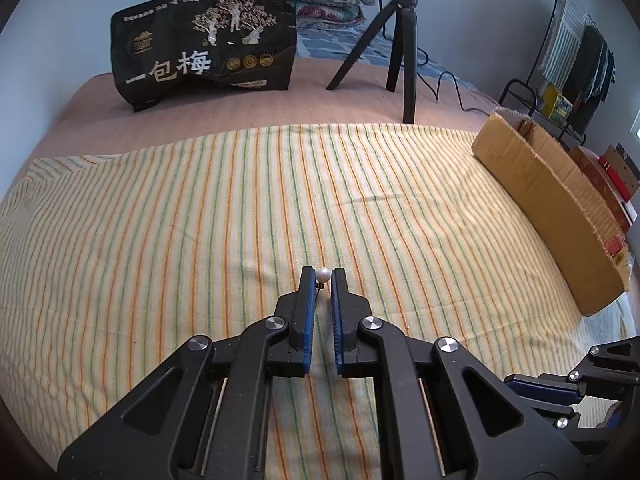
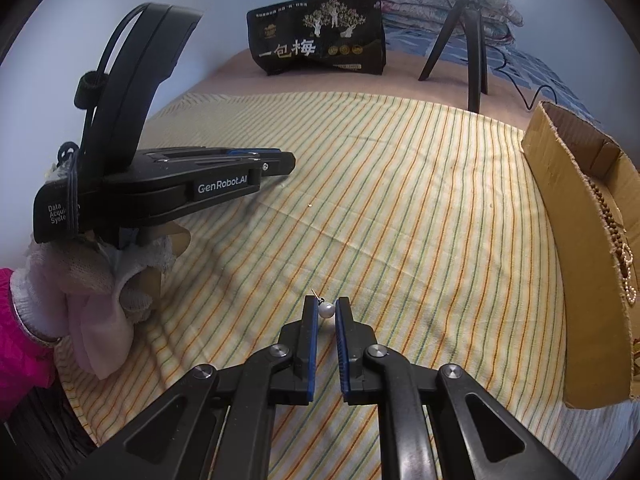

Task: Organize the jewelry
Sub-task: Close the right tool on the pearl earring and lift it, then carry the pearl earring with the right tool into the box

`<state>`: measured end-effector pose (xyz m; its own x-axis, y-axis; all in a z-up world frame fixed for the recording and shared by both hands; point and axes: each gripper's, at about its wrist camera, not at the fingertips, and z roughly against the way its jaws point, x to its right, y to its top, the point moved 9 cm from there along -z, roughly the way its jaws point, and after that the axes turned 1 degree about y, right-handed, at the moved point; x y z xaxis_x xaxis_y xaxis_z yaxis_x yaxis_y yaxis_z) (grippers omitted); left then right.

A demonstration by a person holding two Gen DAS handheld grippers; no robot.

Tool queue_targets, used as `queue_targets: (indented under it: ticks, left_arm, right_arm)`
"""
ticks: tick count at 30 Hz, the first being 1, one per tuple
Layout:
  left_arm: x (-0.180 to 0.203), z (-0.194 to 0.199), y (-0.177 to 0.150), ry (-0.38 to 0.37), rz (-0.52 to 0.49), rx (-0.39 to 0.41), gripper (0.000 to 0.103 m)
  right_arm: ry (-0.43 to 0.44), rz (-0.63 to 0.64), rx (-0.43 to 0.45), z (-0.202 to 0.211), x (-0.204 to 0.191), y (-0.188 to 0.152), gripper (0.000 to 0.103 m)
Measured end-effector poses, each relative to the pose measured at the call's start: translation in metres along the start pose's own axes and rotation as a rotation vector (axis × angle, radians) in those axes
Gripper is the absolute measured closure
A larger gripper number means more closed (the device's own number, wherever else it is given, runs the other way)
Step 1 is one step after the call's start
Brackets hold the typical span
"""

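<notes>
In the left wrist view my left gripper point(image 1: 323, 278) is shut on a white pearl earring point(image 1: 323, 275), pinched at the very tips just above the striped cloth point(image 1: 200, 220). In the right wrist view my right gripper point(image 2: 327, 308) is shut on a second pearl earring point(image 2: 326, 310), whose thin metal hook sticks up to the left. The left gripper point(image 2: 286, 162) also shows from the side in the right wrist view, held by a gloved hand point(image 2: 100, 280); its pearl is hidden there. Part of the right gripper point(image 1: 520, 384) shows low on the right in the left wrist view.
An open cardboard box point(image 2: 580, 280) stands along the right edge of the cloth, with a brown bead string point(image 2: 608, 216) and a pearl string point(image 2: 629, 284) inside. A black snack bag point(image 1: 208, 48) and a tripod point(image 1: 404, 40) stand at the back.
</notes>
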<state>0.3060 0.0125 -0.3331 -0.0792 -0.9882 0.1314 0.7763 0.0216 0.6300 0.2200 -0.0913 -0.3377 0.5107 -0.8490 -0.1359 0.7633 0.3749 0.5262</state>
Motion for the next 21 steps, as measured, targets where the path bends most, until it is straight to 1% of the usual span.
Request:
queue_targets:
  ticks: [12, 21]
  left_arm:
    - [0.014, 0.046, 0.006, -0.015, -0.012, 0.079, 0.097]
    - [0.048, 0.079, 0.013, -0.07, -0.023, 0.136, 0.097]
  right_arm:
    - [0.0, -0.03, 0.084, 0.04, 0.005, 0.007, 0.097]
    - [-0.034, -0.061, 0.161, 0.086, 0.028, 0.009, 0.097]
